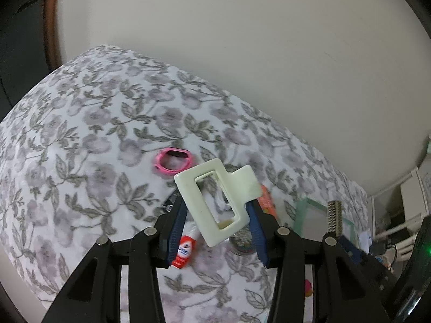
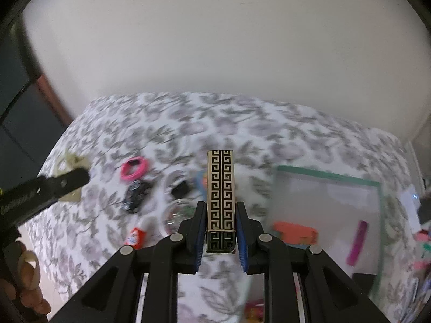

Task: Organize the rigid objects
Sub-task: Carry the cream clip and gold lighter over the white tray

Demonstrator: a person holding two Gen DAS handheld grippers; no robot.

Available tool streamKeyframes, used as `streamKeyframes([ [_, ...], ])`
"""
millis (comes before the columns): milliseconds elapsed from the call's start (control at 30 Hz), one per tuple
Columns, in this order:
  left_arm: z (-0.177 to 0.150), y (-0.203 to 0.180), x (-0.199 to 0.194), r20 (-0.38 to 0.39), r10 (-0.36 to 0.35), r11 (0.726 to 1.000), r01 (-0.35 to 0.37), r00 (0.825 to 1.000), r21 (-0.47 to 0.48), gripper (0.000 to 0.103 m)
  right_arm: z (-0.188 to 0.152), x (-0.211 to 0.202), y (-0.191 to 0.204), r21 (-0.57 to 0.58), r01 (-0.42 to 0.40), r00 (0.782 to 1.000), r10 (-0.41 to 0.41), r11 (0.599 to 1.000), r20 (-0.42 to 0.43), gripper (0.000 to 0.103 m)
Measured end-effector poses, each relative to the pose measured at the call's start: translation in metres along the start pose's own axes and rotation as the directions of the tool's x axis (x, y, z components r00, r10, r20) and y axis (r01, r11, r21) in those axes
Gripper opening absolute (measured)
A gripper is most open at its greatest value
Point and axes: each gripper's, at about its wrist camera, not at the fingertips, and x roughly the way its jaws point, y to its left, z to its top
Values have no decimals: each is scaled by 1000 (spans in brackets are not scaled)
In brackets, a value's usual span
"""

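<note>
In the left wrist view the left gripper [image 1: 218,215] grips a cream hair claw clip [image 1: 215,202] at the centre of the frame, lifted above the flowered bedcover [image 1: 80,134], with a pink ring [image 1: 173,162] lying just above it in the frame. In the right wrist view the right gripper [image 2: 219,231] clamps a gold and black patterned box [image 2: 221,196] at the centre. A clear tray with green rim [image 2: 327,176] lies at the right, holding an orange item [image 2: 296,232] and a magenta comb [image 2: 357,242].

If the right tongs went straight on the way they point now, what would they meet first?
Probably the floral bedspread beyond the gold-and-black patterned box held in the right tongs, then the wall; depth is unclear.
</note>
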Motion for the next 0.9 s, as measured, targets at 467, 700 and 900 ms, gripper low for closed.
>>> streamKeyframes([
  [467,-31,-97,6,-39,-52,976,59,998,208,47,-2,-43,-120,219,109,991,-123,970,48,22],
  [700,-56,-166,22,-80,-92,942,113,993,317,47,-9,-65,-166,296,168,979,-194,940,61,22],
  [900,-87,-208,51,-143,-128,909,174,981,379,47,-16,-56,-192,329,200,976,-218,923,17,22],
])
